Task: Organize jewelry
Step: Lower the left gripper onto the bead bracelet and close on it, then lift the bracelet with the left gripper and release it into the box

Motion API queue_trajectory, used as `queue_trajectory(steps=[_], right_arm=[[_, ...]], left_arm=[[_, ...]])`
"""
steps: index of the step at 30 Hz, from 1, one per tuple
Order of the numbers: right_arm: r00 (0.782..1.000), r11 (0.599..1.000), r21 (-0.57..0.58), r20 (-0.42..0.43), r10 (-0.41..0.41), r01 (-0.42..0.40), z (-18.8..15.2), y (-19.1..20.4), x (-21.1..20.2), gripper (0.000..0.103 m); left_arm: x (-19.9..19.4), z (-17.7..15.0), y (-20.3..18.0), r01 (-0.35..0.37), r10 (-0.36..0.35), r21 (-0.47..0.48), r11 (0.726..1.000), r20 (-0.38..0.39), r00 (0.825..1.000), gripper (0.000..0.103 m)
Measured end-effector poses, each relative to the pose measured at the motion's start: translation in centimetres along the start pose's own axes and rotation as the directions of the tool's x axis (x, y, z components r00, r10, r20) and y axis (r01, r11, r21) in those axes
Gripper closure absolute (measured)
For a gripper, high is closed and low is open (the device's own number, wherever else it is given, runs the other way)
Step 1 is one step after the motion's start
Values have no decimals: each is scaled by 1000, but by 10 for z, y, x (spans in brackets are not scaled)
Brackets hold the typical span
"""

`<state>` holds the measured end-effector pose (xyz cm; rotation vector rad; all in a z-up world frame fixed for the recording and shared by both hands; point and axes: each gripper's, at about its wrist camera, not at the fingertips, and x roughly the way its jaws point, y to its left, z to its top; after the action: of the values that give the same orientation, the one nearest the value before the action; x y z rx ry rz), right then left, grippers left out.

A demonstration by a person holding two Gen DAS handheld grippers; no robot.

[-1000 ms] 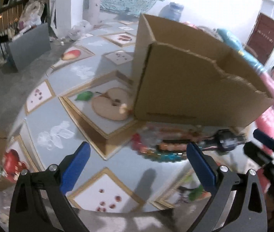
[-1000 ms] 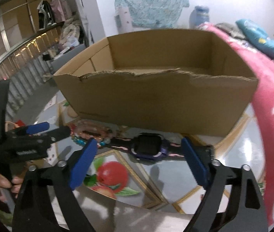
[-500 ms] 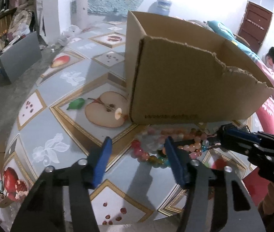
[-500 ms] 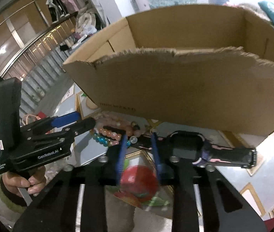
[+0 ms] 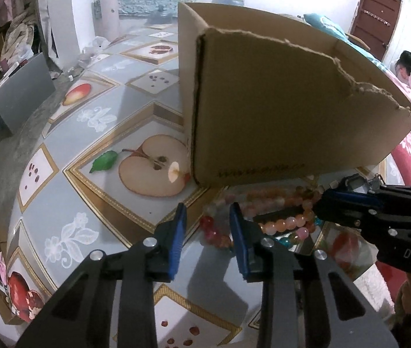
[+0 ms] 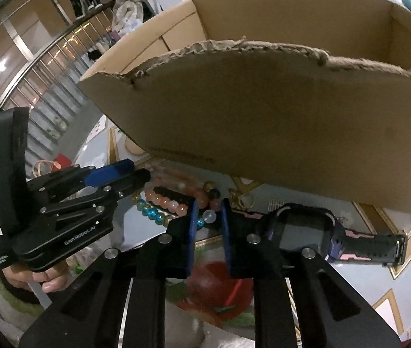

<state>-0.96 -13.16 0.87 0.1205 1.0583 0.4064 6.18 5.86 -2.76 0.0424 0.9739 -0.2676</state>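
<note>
Ahead: the cardboard box (image 5: 286,110) stands as a tall wall just behind the jewelry, blocking any pass forward.
Box top: open, with a torn front rim; free room above it.
Floor at left: bare patterned tiles (image 5: 69,150), nothing in the way.
At box foot: bead bracelets (image 5: 280,220) and watch (image 6: 307,229) crowd the narrow strip.
Between tools: right gripper (image 6: 208,217) and left gripper (image 5: 206,223) sit near each other over the beads, little room.

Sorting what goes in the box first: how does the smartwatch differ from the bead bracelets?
The smartwatch is dark, with a square face and a flat pink-edged strap laid out straight; the bead bracelets are strings of round orange, pink and blue beads, heaped in overlapping loops. Both lie on the table before the cardboard box.
</note>
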Motion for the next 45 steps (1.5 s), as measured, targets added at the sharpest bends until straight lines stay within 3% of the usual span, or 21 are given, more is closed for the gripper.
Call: queue_trajectory(steps=[7, 9, 11, 15, 34, 40, 45], right_arm=[[999, 1000, -16, -33, -8, 7, 10, 5, 8, 85], [999, 1000, -7, -35, 1, -1, 12, 6, 14, 89], [999, 1000, 19, -44, 24, -23, 13, 0, 15, 96], [998, 998, 43, -37, 50, -49, 10, -4, 13, 97], [990, 991, 45, 80, 118, -122, 2, -5, -27, 97], [978, 990, 8, 157, 134, -137, 0, 1, -52, 97], [961, 989, -30, 236, 145, -142, 18, 10, -80, 97]], left_arm=[[5, 6, -5, -27, 28, 26, 999, -17, 999, 73], [5, 6, -6, -34, 34, 31, 999, -14, 999, 74], [6, 6, -8, -48, 48, 41, 998, -8, 999, 81], [5, 7, -8, -25, 25, 25, 999, -8, 1000, 94], [-59, 10, -20, 68, -66, -11, 998, 118, 991, 94], [-101, 20, -31, 112, -109, -3, 994, 190, 976, 94], [-131, 49, -41, 152, -156, 36, 988, 257, 954, 94]])
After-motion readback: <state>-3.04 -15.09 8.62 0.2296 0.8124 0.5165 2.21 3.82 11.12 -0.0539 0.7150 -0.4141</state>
